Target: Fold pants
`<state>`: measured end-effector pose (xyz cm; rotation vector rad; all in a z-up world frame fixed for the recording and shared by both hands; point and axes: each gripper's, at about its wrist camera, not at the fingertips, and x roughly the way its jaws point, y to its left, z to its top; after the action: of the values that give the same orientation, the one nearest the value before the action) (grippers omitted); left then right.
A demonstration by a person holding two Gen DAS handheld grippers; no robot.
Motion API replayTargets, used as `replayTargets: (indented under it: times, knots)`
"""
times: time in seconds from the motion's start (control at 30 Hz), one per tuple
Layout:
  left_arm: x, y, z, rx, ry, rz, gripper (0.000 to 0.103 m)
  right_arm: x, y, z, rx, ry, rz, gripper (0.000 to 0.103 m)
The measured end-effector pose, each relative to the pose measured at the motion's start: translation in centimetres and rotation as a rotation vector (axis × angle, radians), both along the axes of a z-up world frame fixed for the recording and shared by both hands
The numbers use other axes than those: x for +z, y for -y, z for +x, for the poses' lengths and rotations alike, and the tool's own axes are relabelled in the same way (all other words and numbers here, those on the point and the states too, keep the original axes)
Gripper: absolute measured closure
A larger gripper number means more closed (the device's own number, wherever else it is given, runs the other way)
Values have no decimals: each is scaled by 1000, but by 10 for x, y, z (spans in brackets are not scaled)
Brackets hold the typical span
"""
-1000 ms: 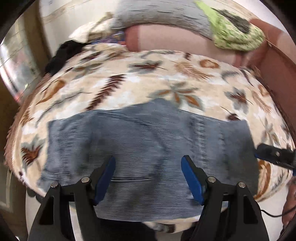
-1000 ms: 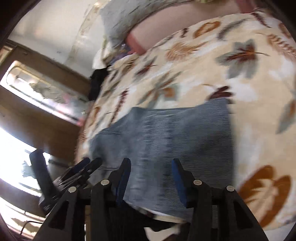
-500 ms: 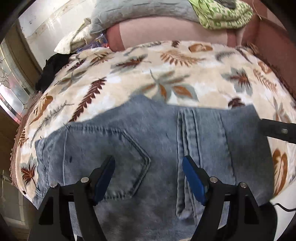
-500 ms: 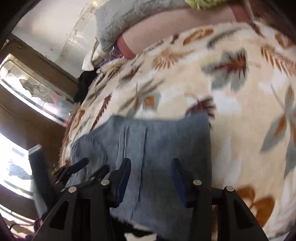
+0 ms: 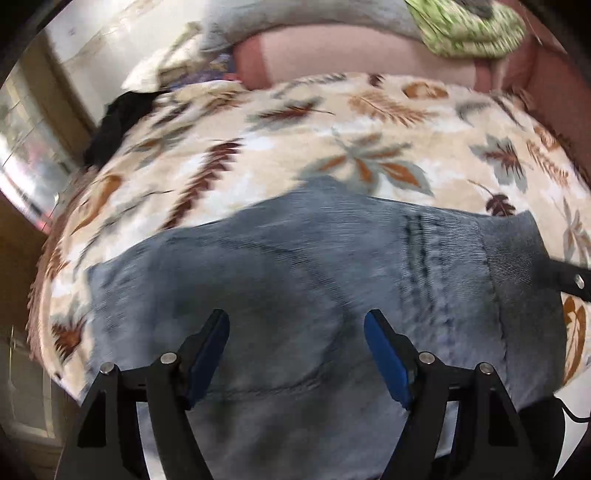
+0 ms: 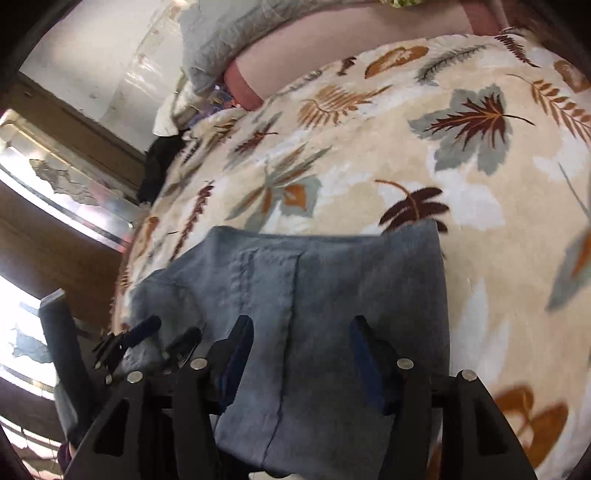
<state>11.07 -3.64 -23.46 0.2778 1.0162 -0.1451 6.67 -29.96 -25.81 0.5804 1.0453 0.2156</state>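
Note:
Blue denim pants (image 5: 314,280) lie folded in a broad rectangle near the front edge of a bed, back pocket and centre seam facing up. They also show in the right wrist view (image 6: 332,295). My left gripper (image 5: 295,347) is open and empty, hovering over the near part of the pants. My right gripper (image 6: 301,350) is open and empty over the pants' right portion. The right gripper's tip shows at the right edge of the left wrist view (image 5: 565,278), and the left gripper shows at the lower left of the right wrist view (image 6: 144,339).
The bed carries a cream blanket with leaf print (image 5: 332,122). A pink bolster (image 5: 351,55), a grey pillow and a green cloth (image 5: 469,26) lie at the far end. Dark clothing (image 5: 118,122) sits at the far left, by a wooden window frame (image 6: 55,236).
Both views have shifted and blurred as the grippers moved over the pants. The pants look unchanged on the bed. Both grippers stay open and empty.

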Motion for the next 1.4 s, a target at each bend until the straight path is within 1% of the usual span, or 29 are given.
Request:
replayTargets:
  times: [0.1, 0.13, 0.2, 0.3, 0.37, 0.43, 0.5, 0.57, 0.6, 0.7, 0.77, 0.83, 1.0, 1.07, 1.17, 1.3, 1.4]
  knots:
    - [10, -47, -10, 70, 28, -7, 26, 9, -15, -27, 36, 45, 17, 40]
    - [14, -71, -16, 112, 39, 1, 26, 9, -21, -33, 45, 61, 23, 40]
    - [17, -103, -23, 161, 50, 12, 26, 9, -32, -49, 60, 98, 27, 40]
    - [18, -159, -40, 255, 46, 16, 26, 2, -47, -62, 68, 133, 49, 40]
    - [15, -195, -49, 326, 38, 17, 26, 0, -54, -69, 72, 172, 73, 40]
    - [11, -223, -59, 389, 31, 30, 26, -5, -61, -75, 90, 213, 70, 40]
    - [9, -245, -68, 443, 21, 18, 26, -14, -66, -78, 102, 213, 80, 40]
    - [8, -259, -71, 482, 11, -30, 26, -23, -68, -80, 102, 198, 57, 40]
    - [8, -263, -71, 493, 10, -60, 26, -24, -69, -80, 107, 196, 51, 40]
    - [11, -272, -66, 525, -15, -168, 26, -21, -70, -82, 110, 229, 26, 36]
    - [9, -272, -58, 533, -50, -246, 26, -24, -70, -83, 113, 216, 19, 36]
    - [8, -269, -52, 548, -84, -302, 26, -24, -68, -83, 108, 221, 33, 36]
    - [-7, -263, -40, 577, -191, -475, 26, -27, -59, -80, 88, 217, 83, 36]
    - [-12, -259, -37, 583, -215, -510, 26, -28, -56, -80, 81, 217, 108, 36]
    - [-18, -252, -34, 594, -237, -542, 26, -29, -53, -80, 73, 218, 130, 36]
    - [-22, -246, -33, 601, -269, -601, 26, -29, -50, -80, 72, 220, 145, 36]
    - [-21, -245, -31, 598, -273, -644, 26, -30, -48, -79, 71, 222, 156, 36]
